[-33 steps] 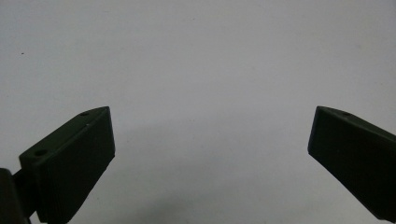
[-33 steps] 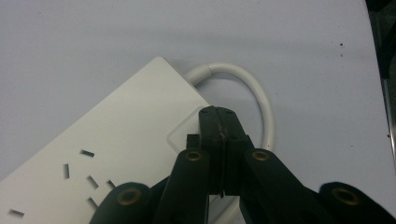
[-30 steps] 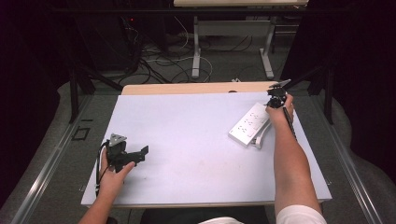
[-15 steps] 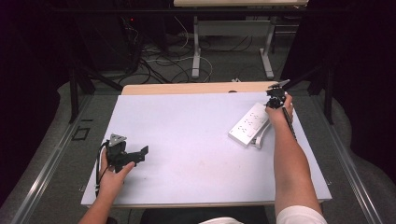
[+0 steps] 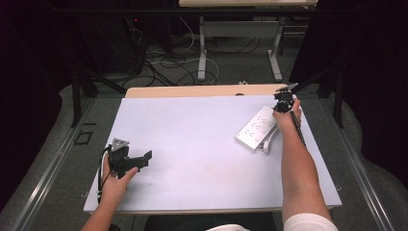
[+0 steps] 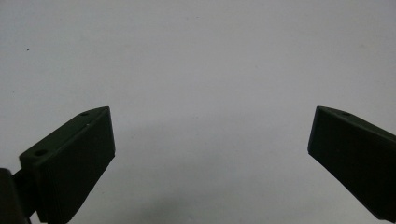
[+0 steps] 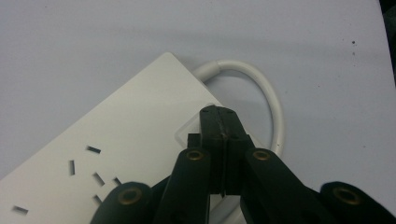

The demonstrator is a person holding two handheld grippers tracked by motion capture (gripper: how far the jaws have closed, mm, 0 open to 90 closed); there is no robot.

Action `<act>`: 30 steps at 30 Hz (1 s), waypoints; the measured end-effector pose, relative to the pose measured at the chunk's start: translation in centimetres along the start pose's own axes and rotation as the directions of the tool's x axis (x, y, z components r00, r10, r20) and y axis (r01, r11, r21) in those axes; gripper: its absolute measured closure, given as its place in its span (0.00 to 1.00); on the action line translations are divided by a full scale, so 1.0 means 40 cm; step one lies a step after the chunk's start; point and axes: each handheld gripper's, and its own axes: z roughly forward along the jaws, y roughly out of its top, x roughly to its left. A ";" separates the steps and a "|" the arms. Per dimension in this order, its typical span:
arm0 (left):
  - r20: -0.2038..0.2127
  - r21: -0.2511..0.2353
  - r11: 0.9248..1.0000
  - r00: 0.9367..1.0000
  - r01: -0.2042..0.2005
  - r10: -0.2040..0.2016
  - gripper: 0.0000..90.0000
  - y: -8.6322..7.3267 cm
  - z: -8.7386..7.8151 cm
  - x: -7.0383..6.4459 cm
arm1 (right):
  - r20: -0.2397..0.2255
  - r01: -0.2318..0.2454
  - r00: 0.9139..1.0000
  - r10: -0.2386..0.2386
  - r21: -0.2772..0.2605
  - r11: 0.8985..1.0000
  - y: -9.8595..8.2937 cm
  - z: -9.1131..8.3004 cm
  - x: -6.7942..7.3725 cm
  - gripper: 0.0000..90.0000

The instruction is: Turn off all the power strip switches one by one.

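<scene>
Right hand-held gripper (image 7: 219,116): jaws pressed together, tips over the square button panel at the end of the power strip (image 7: 126,140); contact impossible to confirm. Left hand-held gripper (image 6: 210,140): jaws spread wide, nothing between, above bare desk (image 6: 196,56). One power strip (image 5: 257,127), far right on the desk (image 5: 192,130); two grippers. Looped white cord (image 7: 266,88) clear from the right gripper view.
</scene>
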 end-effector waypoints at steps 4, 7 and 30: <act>-0.002 -0.010 1.000 1.000 0.002 -0.002 0.01 -0.001 0.001 -0.001 | 0.000 -0.004 1.000 0.004 -0.003 1.000 0.000 0.000 0.002 1.00; -0.002 -0.008 1.000 1.000 0.002 -0.002 0.01 -0.001 0.002 -0.001 | -0.009 -0.008 1.000 0.008 -0.009 1.000 -0.001 0.000 0.001 1.00; 0.003 0.006 1.000 1.000 -0.008 0.008 0.01 0.003 0.008 -0.004 | -0.052 0.035 0.998 -0.034 0.011 0.999 -0.006 -0.041 0.020 1.00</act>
